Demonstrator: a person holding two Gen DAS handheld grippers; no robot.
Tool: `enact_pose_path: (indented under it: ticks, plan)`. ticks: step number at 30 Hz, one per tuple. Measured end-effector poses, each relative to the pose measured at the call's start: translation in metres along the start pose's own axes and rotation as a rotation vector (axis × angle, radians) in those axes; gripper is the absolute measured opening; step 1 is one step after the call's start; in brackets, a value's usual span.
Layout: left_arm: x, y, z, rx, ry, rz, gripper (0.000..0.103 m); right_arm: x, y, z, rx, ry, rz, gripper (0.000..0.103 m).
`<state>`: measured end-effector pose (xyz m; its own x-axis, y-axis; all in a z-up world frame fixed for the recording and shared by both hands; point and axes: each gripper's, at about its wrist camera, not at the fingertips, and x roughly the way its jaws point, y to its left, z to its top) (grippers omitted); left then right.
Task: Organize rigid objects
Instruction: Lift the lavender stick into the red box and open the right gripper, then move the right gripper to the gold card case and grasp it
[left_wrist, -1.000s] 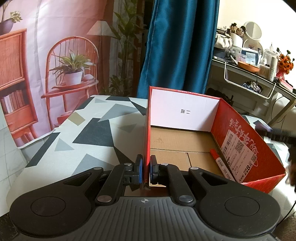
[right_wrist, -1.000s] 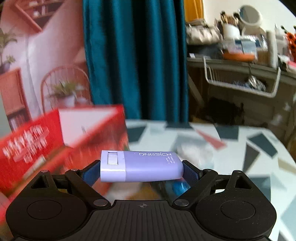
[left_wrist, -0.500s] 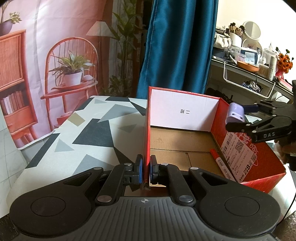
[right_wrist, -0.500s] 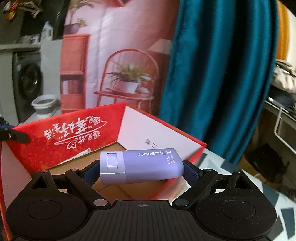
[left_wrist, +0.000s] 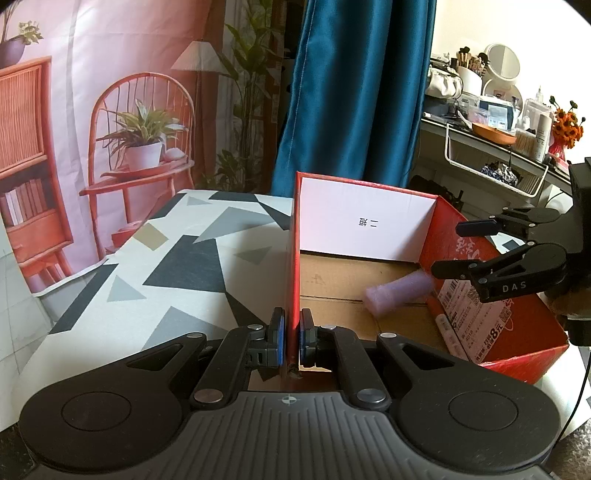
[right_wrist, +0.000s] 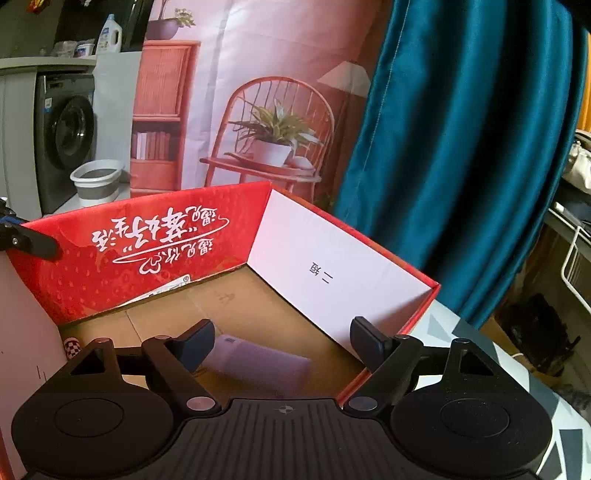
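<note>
The left gripper (left_wrist: 290, 334) points down, fingers pinching the red box (left_wrist: 509, 354) wall. The right gripper (right_wrist: 281, 341) tilts over the box, fingers wide but closing, nothing between them. The blurred purple case (right_wrist: 258, 363) is below them. Its side reads "DAS".

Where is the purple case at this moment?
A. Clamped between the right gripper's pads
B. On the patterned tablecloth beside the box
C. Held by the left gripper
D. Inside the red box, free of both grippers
D: the purple case shows blurred inside the red box, below the right gripper, with nothing between its pads.
</note>
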<state>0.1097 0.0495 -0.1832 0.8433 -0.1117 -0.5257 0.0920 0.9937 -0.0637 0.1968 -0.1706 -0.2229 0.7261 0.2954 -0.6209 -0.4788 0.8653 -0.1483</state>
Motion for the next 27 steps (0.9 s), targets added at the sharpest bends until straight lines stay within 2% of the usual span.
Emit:
enact_pose_path:
  ticks: [5, 8, 12, 15, 21, 27]
  plan:
    - [0.000, 0.000, 0.000, 0.000, -0.001, 0.000, 0.009, -0.010, -0.005, -0.003, 0.033, -0.045, -0.032, 0.077]
    - [0.000, 0.000, 0.000, 0.004, -0.002, 0.002, 0.009, -0.022, -0.011, -0.007, 0.069, -0.106, -0.107, 0.072]
    - [0.000, 0.000, -0.001, 0.005, -0.004, 0.003, 0.009, -0.046, -0.032, -0.018, 0.242, -0.202, -0.196, 0.072]
    - [0.000, 0.000, -0.001, 0.006, -0.004, 0.005, 0.009, -0.057, -0.052, -0.033, 0.346, -0.226, -0.275, 0.072]
    - [0.000, 0.000, -0.001, 0.008, -0.003, 0.006, 0.009, -0.054, -0.080, -0.081, 0.465, -0.126, -0.408, 0.072]
    - [-0.001, -0.002, -0.001, 0.018, -0.005, 0.011, 0.009, -0.031, -0.073, -0.119, 0.514, -0.020, -0.388, 0.066]
